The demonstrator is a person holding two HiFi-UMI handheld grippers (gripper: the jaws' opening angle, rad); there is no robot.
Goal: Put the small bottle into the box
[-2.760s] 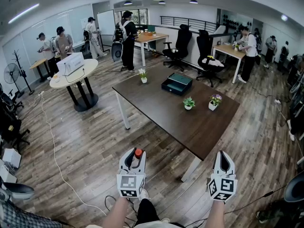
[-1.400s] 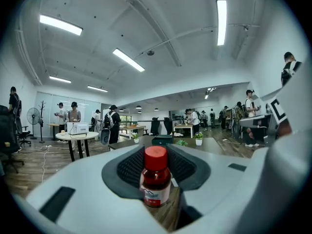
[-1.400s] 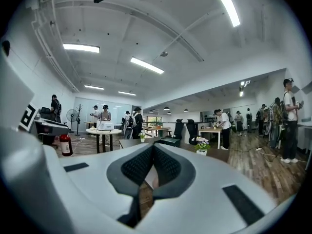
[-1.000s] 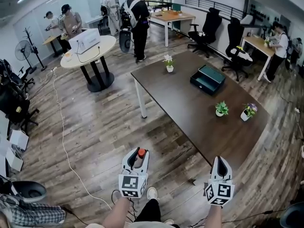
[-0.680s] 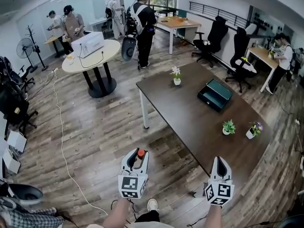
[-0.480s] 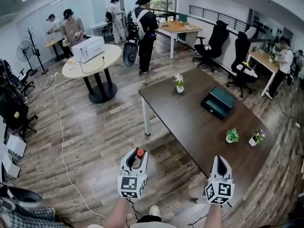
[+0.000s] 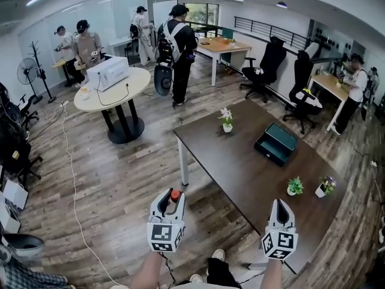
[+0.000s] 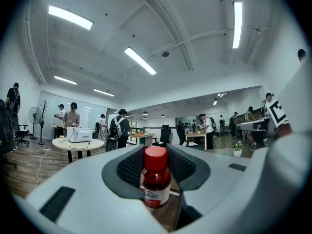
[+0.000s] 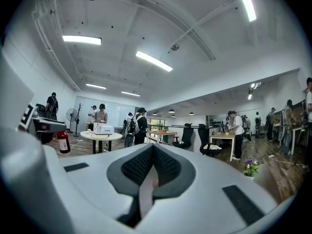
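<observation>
Nothing is legible; the label (image 8: pixel 154 197) on the small bottle (image 8: pixel 156 172) is blurred.

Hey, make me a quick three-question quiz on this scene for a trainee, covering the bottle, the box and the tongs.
1. True or false: the small bottle already lies inside the box.
2. Which tongs hold the bottle? A: left. B: right. C: neither.
3. How many potted plants stand on the table with the box?

Key:
1. False. The bottle is clamped in tongs, away from the table.
2. A. The left tongs grip it, and the right tongs are shut and empty.
3. Three.
</observation>
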